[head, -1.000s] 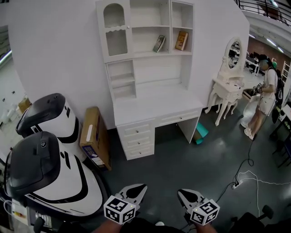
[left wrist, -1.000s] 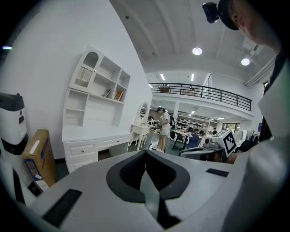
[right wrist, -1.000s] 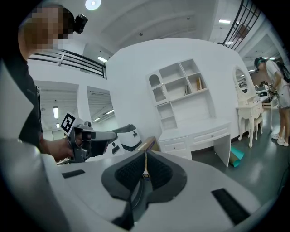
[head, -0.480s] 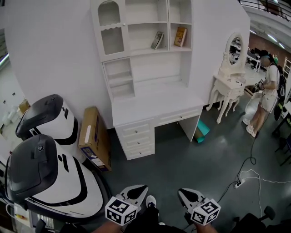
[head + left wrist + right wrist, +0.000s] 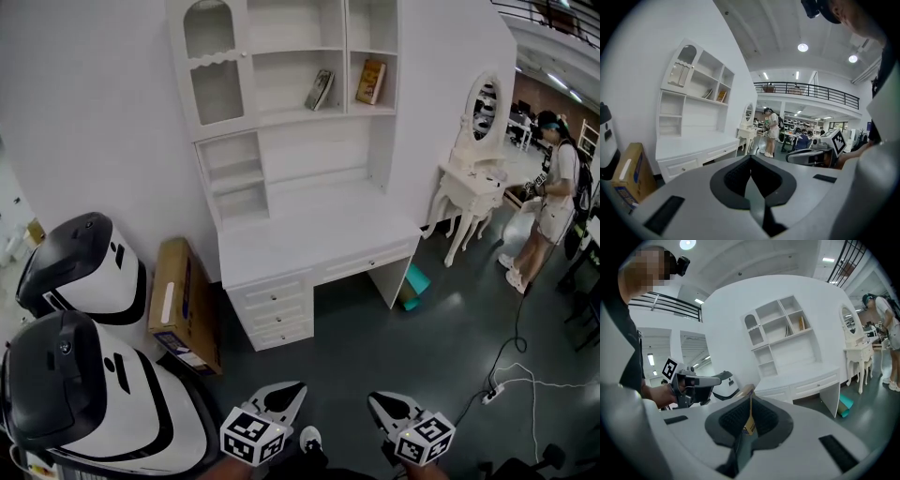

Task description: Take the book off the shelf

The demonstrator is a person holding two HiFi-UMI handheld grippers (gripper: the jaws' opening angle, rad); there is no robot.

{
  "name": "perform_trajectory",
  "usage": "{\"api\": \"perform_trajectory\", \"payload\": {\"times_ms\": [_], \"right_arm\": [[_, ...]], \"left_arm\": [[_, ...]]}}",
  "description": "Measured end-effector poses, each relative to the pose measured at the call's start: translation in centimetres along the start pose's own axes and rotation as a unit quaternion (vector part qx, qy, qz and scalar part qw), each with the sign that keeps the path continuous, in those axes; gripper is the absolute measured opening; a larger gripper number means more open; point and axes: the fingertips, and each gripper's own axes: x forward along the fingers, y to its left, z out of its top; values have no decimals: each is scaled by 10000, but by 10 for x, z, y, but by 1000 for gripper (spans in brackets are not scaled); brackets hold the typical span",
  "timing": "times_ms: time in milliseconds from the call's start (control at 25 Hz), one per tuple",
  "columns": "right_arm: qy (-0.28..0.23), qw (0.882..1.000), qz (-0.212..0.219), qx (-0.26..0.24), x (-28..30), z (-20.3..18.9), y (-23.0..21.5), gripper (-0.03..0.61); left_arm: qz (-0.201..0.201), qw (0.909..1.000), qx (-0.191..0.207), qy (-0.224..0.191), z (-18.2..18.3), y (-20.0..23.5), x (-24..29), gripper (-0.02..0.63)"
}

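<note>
The left claw (image 5: 289, 391) and the right claw (image 5: 379, 401) hang low before the person, well apart from the white wooden counter (image 5: 309, 234). Both have their jaws pressed together, with nothing held. On the white shelf unit (image 5: 281, 112) above, an orange-brown book (image 5: 372, 82) leans in the right compartment and a grey book (image 5: 322, 89) in the middle one.

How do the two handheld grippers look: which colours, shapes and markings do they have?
The left gripper and the right gripper have pointed white shells with black ribbed inner pads. Each carries a white marker cube, printed with black squares. Seen from their own cameras, the bodies are pale grey with dark rectangular slots.
</note>
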Motion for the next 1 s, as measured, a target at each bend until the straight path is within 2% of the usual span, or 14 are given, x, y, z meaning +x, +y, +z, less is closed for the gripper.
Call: {"api": "perform_trajectory", "payload": {"times_ms": [440,1000], "right_arm": [[-20,9999,-28,-145,107,64,-47,31],[-4,10000,43,-68,180,87,-93,31]], "left_arm": [[163,9992,40,-350,69,127,47,11],[39,9998,-42,-183,78,175,103,11]]}}
